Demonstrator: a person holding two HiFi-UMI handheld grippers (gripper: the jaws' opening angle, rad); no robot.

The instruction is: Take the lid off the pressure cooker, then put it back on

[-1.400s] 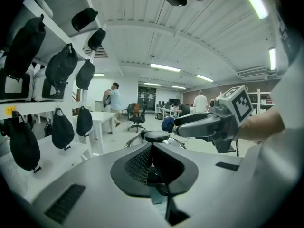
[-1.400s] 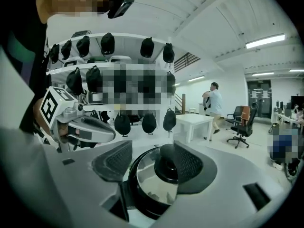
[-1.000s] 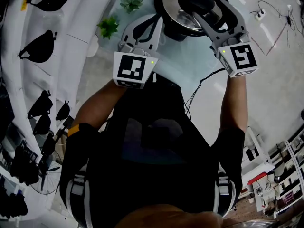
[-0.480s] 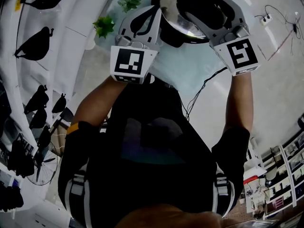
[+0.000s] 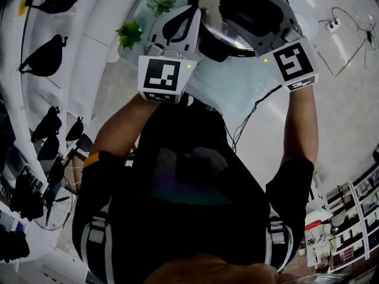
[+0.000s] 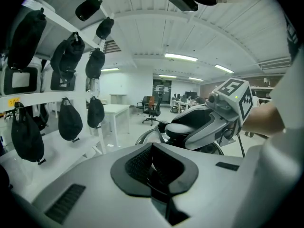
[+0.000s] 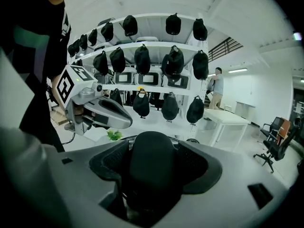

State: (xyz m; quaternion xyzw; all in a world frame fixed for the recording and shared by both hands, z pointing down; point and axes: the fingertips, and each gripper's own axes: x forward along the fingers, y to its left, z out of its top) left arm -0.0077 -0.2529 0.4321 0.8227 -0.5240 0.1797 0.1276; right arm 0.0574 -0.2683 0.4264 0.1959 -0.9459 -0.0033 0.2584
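The pressure cooker's shiny steel lid (image 5: 225,33) shows at the top of the head view, on a pale table (image 5: 237,93). My right gripper (image 5: 246,5) reaches over the lid, and the black lid handle (image 7: 152,165) sits between its wide-spread jaws. Those jaws have just been opening, and I cannot see the pads pressing on the handle. My left gripper (image 5: 195,13) lies at the pot's left side, pads together with nothing seen between them. From the left gripper view, the lid handle (image 6: 180,127) sits under the right gripper. The cooker's body is mostly hidden.
Two small green plants (image 5: 131,33) (image 5: 161,3) stand on the table left of the pot. A black cable (image 5: 249,111) hangs off the table's near edge. White shelves with black bags (image 5: 41,64) run along the left. A power strip (image 5: 331,23) lies on the floor.
Both grippers have shifted up the picture toward the pot. The left one has closed in on the pot's side. The right one has rolled slightly over the lid handle.
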